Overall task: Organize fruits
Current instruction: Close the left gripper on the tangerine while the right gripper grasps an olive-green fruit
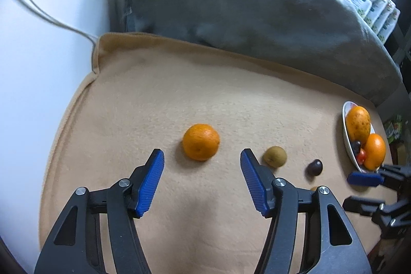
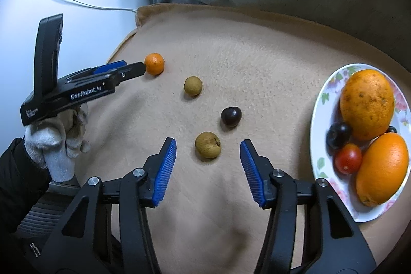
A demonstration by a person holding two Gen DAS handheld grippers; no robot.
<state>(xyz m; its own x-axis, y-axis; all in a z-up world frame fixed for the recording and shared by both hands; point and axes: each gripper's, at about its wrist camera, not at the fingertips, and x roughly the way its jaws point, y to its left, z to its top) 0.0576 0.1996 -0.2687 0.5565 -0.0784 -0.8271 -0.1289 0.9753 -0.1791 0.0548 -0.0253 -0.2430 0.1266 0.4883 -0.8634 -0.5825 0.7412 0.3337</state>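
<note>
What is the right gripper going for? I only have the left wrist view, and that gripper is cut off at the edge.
Observer: The right gripper is open, with a brown round fruit between its fingertips. Neither pad touches it.
Operator: Is that the brown fruit I see beside the orange?
Observer: No, it's a second one. The other brown fruit lies farther out, toward the small orange.
Operator: What is holding the left gripper?
Observer: A hand in a light knit glove, with a dark sleeve behind it.
</note>
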